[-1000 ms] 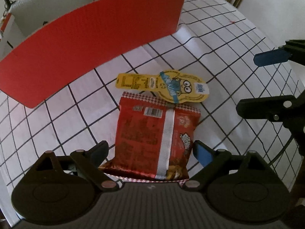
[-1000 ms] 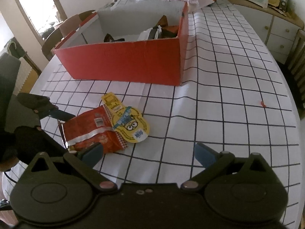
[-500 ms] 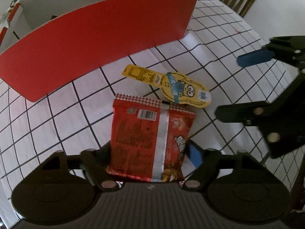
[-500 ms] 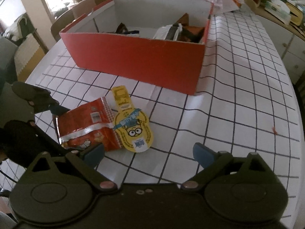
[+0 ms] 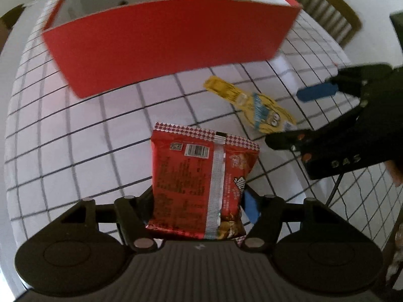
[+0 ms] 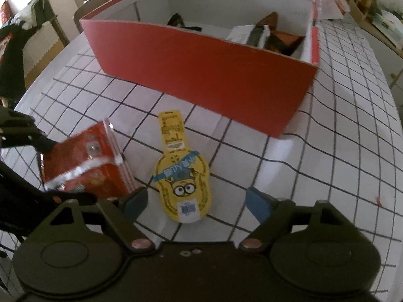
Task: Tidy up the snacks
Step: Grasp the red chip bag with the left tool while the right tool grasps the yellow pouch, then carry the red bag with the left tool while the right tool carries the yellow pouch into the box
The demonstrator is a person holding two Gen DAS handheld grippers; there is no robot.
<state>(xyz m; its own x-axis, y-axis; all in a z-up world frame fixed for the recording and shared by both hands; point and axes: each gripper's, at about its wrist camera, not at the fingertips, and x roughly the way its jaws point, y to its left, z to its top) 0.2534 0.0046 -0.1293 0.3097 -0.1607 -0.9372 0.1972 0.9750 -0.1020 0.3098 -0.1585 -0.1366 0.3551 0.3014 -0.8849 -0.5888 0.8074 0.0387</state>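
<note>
Crinkled red foil fills my left wrist view: the red snack bag (image 5: 201, 188) sits clamped between the fingers of my left gripper (image 5: 199, 209), with a silver seam down its back and a checkered top edge tilted up off the tablecloth (image 5: 75, 151). That cloth is white with a black grid.

On the cloth between the bag and the box, the yellow snack packet (image 6: 182, 176) lies flat, glossy and peanut-shaped, with a cartoon face and a long tab pointing at the box. My right gripper (image 6: 196, 205) hovers just over its near end with both blue-padded fingers spread wide, gripping nothing.

Across the table's far side stands the red cardboard box (image 6: 201, 70), matte outside and white inside. My right wrist view shows dark and orange wrappers (image 6: 274, 37) piled toward its right end; my left view mostly catches only the red front wall (image 5: 171, 42) and a sliver over the rim.
</note>
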